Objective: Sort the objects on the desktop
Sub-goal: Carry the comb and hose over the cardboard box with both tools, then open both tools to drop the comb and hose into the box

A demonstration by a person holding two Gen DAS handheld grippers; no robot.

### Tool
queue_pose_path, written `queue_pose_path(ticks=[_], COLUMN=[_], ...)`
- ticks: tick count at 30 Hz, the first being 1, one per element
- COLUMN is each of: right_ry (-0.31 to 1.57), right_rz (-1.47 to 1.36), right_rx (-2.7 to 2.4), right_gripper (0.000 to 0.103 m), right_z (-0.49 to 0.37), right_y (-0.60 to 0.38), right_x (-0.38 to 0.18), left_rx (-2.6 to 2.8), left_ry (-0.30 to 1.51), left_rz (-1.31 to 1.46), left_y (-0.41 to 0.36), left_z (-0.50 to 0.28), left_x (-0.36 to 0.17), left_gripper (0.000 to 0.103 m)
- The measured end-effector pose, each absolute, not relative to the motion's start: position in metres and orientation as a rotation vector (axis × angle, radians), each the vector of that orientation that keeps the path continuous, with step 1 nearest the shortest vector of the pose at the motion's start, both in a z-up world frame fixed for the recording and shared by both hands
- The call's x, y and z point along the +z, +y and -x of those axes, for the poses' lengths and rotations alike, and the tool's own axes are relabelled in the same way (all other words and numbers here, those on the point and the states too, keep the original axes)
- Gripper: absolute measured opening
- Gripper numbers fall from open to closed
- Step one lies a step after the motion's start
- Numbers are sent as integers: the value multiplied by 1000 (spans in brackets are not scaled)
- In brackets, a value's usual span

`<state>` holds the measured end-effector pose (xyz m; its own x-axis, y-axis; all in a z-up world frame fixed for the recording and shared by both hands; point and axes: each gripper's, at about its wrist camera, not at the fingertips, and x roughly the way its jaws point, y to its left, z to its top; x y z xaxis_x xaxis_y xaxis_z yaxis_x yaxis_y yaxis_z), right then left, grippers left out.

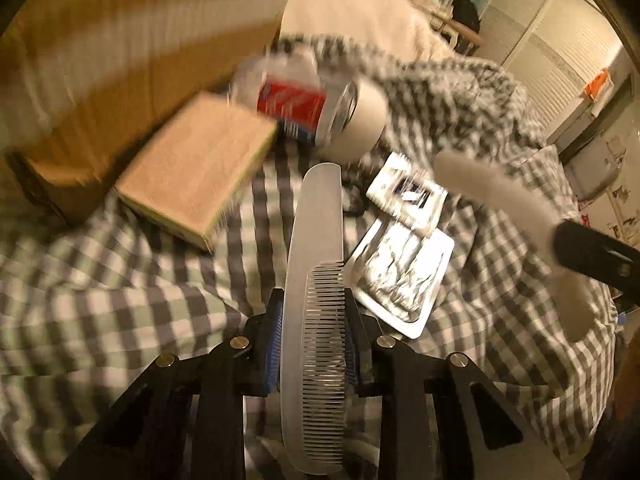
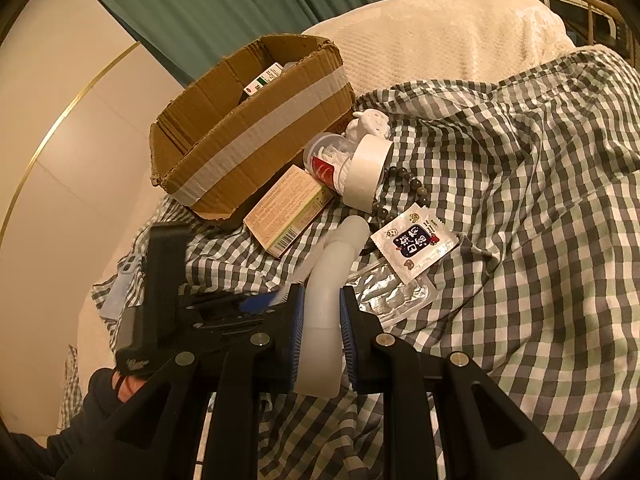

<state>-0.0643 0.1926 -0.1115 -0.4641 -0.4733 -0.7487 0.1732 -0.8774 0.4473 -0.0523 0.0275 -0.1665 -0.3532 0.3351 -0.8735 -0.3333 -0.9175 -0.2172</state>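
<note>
In the left wrist view my left gripper [image 1: 314,312] is shut on a translucent white comb [image 1: 316,216], which stands up between the blue pads with its teeth to the right. In the right wrist view my right gripper [image 2: 322,296] is shut on a bent white plastic piece [image 2: 324,344]. The left gripper [image 2: 264,300] shows just to the left of it, and the comb [image 2: 352,228] reaches up past the right fingers. The cardboard box [image 2: 248,132] stands open beyond both, with small cartons inside.
On the checked cloth [image 2: 520,200] lie a beige carton [image 2: 288,208], a red-labelled clear jar [image 2: 324,164], a tape roll [image 2: 364,172], a bead bracelet [image 2: 400,184], a white sachet [image 2: 414,246], a foil blister pack [image 2: 392,292] and a white figurine [image 2: 370,124].
</note>
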Motion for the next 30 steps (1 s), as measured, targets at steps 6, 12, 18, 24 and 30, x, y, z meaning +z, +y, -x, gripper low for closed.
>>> queue_pose_path(ticks=[6, 12, 18, 24, 30], right_ry=[-398, -303, -204, -312, -332], right_rz=[-1255, -1055, -910, -943, -945], right_rx=[-2371, -2367, -2388, -2426, -2482], right_gripper=[18, 18, 18, 54, 64], right_z=[64, 85, 151, 221, 210], right_y=[183, 152, 101, 81, 108], right_x=[-79, -14, 35, 18, 3], left_rx=[2460, 2664, 2853, 2934, 2989], left_ry=[-67, -70, -80, 49, 78], left_rz=[1260, 1025, 1034, 1109, 983], left_y=[5, -21, -58, -70, -63], left_z=[41, 60, 125, 166, 149], left_x=[-99, -12, 15, -16, -26], left_gripper=[26, 26, 26, 56, 94])
